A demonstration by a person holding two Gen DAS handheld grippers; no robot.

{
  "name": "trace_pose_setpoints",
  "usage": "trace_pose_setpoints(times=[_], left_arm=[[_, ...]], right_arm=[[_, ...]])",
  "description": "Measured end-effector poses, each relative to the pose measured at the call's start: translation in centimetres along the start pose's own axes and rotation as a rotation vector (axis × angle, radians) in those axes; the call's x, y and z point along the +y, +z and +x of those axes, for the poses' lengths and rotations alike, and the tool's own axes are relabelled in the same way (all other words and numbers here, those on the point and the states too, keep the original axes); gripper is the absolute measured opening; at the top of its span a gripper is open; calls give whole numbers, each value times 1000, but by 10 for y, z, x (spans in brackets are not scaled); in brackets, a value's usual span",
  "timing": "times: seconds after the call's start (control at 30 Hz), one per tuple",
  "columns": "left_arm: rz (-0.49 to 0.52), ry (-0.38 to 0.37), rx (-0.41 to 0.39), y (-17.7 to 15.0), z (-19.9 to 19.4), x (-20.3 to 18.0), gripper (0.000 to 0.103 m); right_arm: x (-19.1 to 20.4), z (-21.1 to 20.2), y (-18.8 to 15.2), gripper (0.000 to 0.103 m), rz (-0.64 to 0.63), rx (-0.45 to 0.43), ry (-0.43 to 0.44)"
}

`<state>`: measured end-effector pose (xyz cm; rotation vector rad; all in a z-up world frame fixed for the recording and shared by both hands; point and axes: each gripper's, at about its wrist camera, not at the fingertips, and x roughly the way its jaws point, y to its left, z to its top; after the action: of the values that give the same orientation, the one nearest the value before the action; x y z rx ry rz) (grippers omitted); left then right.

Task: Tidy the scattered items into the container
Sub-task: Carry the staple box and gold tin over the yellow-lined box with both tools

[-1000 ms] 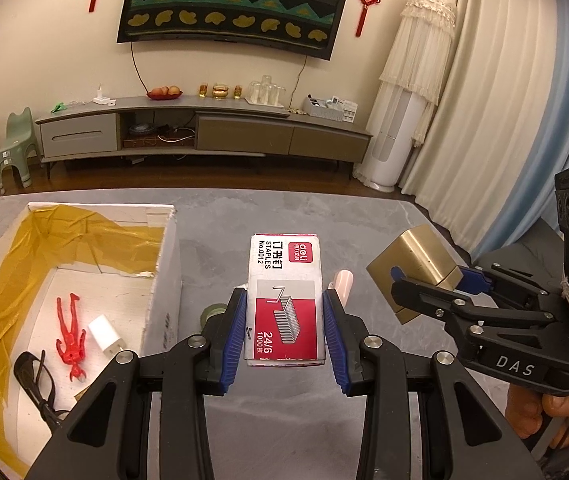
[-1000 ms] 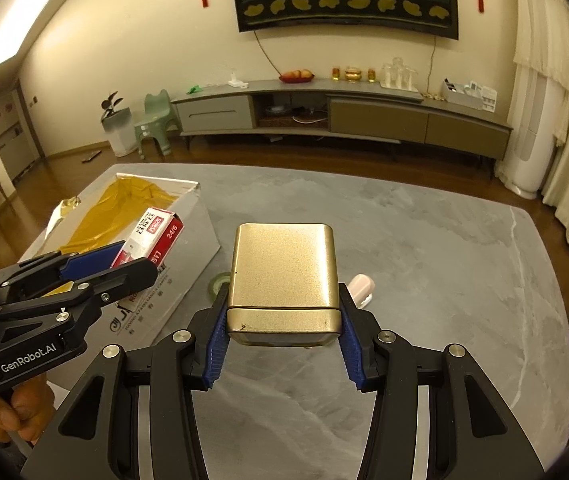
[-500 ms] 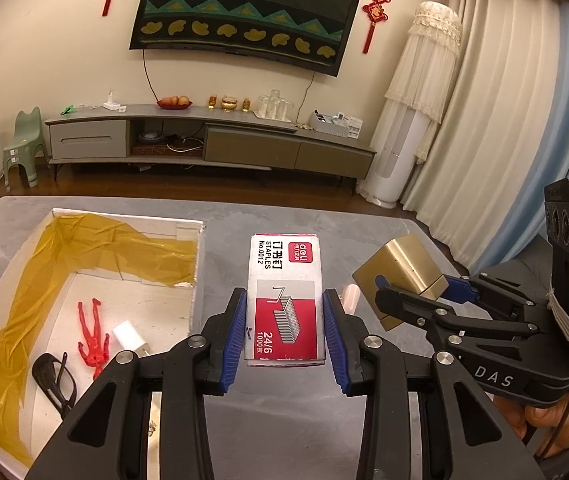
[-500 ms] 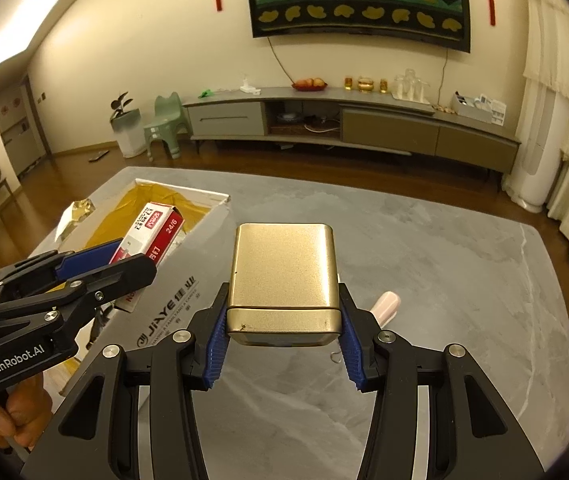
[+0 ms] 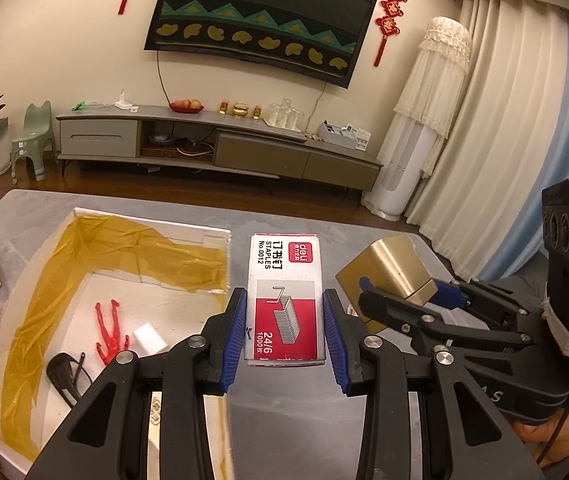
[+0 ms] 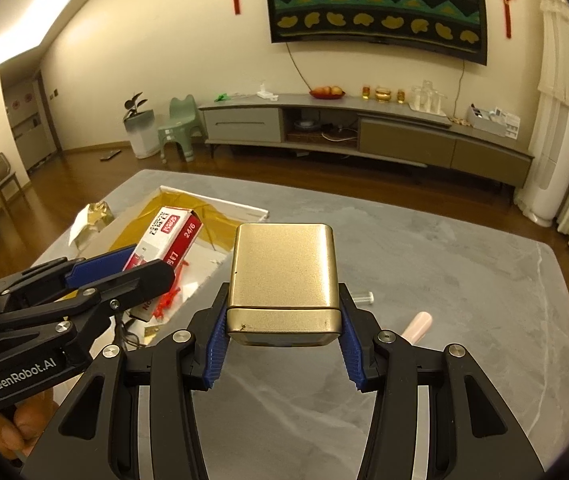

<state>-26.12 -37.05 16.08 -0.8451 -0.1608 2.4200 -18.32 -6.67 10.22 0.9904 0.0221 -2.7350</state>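
**Both grippers loaded, box part filled**

The left gripper (image 5: 284, 330) clamps a staple box (image 5: 284, 296) at frame centre; the right gripper (image 6: 282, 340) clamps a gold tin (image 6: 284, 270). Lower left, the cardboard box (image 5: 220, 236) already holds a red figure (image 5: 108, 330), a white block (image 5: 149, 338) and glasses (image 5: 64, 374). A pink tube (image 6: 418, 324) lies on the table (image 6: 464, 280), lower right, not yet collected

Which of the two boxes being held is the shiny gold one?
The gold tin, clamped in the right tool. The other, the staple box in the left tool, is red and white card with printed writing.
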Motion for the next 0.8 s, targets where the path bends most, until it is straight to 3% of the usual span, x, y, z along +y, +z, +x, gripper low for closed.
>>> trace_pose_setpoints(times=[0.47, 0.8], left_arm=[[-72, 22, -38, 17, -20, 46, 39], [-113, 40, -15, 22, -19, 76, 39]], right_arm=[[31, 21, 7, 51, -25, 8, 31], [55, 36, 18, 51, -58, 7, 63]])
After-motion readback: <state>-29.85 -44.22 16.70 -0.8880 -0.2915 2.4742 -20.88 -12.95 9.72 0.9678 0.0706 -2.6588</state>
